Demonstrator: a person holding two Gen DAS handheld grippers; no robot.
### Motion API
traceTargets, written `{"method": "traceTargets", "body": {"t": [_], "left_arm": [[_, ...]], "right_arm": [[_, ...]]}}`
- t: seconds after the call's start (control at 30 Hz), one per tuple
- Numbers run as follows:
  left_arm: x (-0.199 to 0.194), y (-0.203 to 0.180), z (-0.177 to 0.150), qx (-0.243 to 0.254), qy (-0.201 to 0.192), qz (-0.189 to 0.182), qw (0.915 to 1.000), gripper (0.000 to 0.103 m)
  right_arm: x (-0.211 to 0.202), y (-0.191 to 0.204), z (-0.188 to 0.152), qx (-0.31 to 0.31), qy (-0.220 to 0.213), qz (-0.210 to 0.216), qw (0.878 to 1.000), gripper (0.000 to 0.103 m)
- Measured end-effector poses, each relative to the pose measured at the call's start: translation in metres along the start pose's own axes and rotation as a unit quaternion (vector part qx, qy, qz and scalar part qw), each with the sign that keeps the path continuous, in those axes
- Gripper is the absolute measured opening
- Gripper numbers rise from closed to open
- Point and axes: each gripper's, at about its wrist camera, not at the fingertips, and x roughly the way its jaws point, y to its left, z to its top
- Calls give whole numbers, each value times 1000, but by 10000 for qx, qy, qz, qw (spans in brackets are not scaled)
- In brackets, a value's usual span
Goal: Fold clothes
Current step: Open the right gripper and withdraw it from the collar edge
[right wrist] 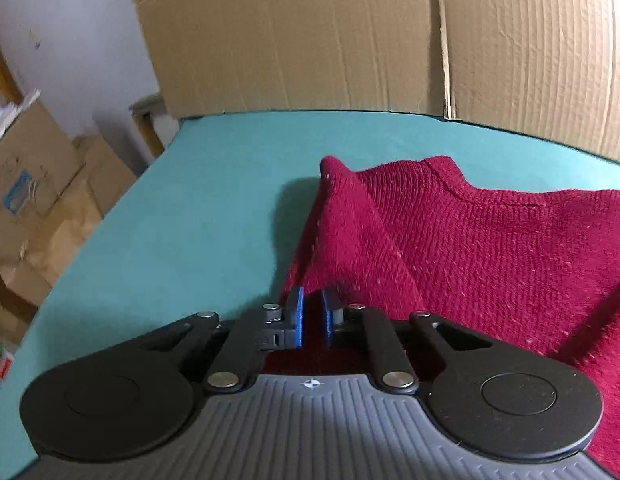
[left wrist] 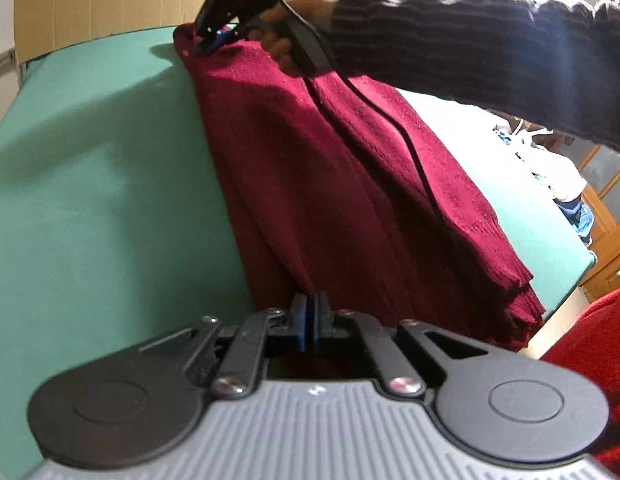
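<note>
In the left wrist view, a dark red sweater [left wrist: 329, 200] through the middle of the frame, folded into a long strip from upper left to lower right, ribbed hem at the lower right end. Lies flat on a green table [left wrist: 90, 200], layers stacked along the right edge. In the right wrist view, the same sweater [right wrist: 489, 260] across the right half, neckline toward the top, one shoulder corner standing up in a ridge that runs down to the bottom centre.

At bottom centre of the left wrist view, the left gripper [left wrist: 310, 320], blue pads pressed flat together, no gap, nothing seen between them, tips over the near end of the sweater.

At bottom centre of the right wrist view, the right gripper [right wrist: 313, 316], pads nearly together with only a narrow slot, dark red knit showing in it and the ridge of cloth leading right up to the pads; looks pinched on that fold. Seen again at upper left of the left wrist view [left wrist: 209, 42], down on the far corner of the sweater, held by a hand [left wrist: 278, 46] coming out of a dark striped sleeve [left wrist: 469, 48] from the upper right.

Farther out: brown cardboard [right wrist: 310, 32] standing along the table's far edge, more boxes [right wrist: 38, 184] at left, a wooden cupboard [left wrist: 605, 208] at the right edge.
</note>
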Motion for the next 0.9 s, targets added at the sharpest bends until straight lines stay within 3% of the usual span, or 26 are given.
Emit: {"method": "traceTargets", "body": {"t": [0.17, 0.3, 0.37, 0.47, 0.6, 0.7, 0.77, 0.9], "left_arm": [[-19, 6, -2, -23, -147, 40, 9999, 0], [-43, 19, -1, 11, -311, 197, 9993, 0], [-50, 24, 3, 82, -388, 216, 9990, 0], [-51, 29, 18, 205, -540, 111, 9983, 0], [-24, 13, 39, 519, -623, -207, 9965, 0], [4, 4, 37, 703, -386, -483, 9956, 0], [17, 4, 26, 820, -101, -512, 9953, 0], [7, 10, 8, 967, 32, -535, 9939, 0]], "right_arm": [[-55, 3, -18, 11, 20, 300, 9995, 17], [-88, 10, -67, -65, 448, 513, 9977, 20], [-93, 20, -93, -246, 571, 421, 9972, 20], [-103, 37, -117, -598, 243, 103, 9979, 19], [-138, 40, -129, -140, 68, 228, 9996, 21], [-150, 49, -156, -31, 228, 314, 9992, 20], [-147, 49, -177, 13, 429, 158, 9990, 20], [-174, 59, -199, 43, 180, -71, 9998, 21]]}}
